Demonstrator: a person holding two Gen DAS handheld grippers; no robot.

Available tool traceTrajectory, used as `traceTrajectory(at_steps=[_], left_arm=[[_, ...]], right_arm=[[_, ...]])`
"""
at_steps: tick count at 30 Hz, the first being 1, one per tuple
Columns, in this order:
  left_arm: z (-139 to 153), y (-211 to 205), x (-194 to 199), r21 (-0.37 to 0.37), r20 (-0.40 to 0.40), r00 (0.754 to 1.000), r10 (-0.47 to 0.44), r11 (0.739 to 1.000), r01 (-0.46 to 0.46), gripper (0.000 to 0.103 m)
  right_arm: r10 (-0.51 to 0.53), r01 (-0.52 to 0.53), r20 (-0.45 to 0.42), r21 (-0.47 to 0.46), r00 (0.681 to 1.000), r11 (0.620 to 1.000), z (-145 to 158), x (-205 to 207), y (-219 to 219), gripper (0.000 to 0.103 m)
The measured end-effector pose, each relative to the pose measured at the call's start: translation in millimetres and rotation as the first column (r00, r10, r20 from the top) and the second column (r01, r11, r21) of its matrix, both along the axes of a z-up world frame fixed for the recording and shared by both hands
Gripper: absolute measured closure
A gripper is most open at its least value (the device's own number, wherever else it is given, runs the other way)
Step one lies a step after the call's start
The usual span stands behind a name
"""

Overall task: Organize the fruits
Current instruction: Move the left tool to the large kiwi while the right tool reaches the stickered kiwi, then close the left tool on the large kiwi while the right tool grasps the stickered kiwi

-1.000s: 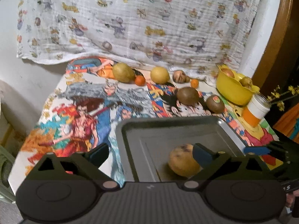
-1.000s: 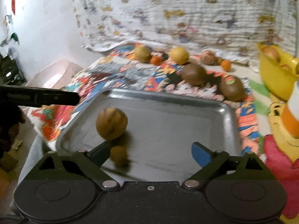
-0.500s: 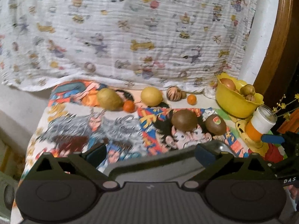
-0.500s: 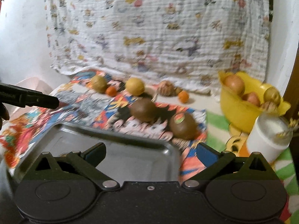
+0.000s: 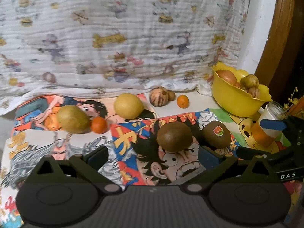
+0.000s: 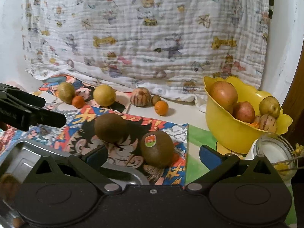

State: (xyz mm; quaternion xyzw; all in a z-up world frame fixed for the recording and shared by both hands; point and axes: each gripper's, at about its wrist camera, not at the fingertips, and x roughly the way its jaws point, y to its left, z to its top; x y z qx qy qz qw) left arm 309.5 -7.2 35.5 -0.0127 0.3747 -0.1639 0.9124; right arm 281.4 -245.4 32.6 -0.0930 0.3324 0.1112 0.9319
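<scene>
Two brown kiwis lie on the cartoon cloth: a plain kiwi (image 5: 174, 136) (image 6: 110, 127) and a stickered kiwi (image 5: 216, 134) (image 6: 156, 149). Behind them lie a green pear (image 5: 73, 119), a yellow lemon (image 5: 128, 105), a striped melon (image 5: 159, 96) and two small oranges (image 5: 98, 125) (image 5: 182, 101). My left gripper (image 5: 153, 156) is open and empty, just short of the plain kiwi. My right gripper (image 6: 153, 154) is open and empty, with the stickered kiwi between its fingers' line. A metal tray (image 6: 22, 155) sits under the right gripper.
A yellow bowl (image 6: 228, 131) (image 5: 233, 98) of several fruits stands at the right. A glass jar (image 6: 275, 150) (image 5: 266, 125) stands in front of it. A patterned white cloth (image 5: 123, 38) hangs behind. The other gripper shows at each view's edge.
Both grippers lifted away from the tray and moved forward toward the kiwis. The tray has dropped out of the left view and mostly out of the right view.
</scene>
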Motion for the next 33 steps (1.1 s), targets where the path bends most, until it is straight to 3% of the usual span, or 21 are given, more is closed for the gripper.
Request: traceTrajectory(at_steps=[23, 33], left_arm=[[-55, -29, 57, -0.028, -0.096, 0.992, -0.08, 0.997, 0.078, 0.001], [-65, -38, 70, -0.027, -0.079, 0.992, -0.102, 0.995, 0.1, 0.002]], right_arm=[[-0.034, 0.033, -0.055, -0.012, 0.998, 0.999, -52, 48, 5, 0.001], [-0.035, 0.032, -0.054, -0.056, 0.998, 0.998, -65, 59, 12, 0.016]])
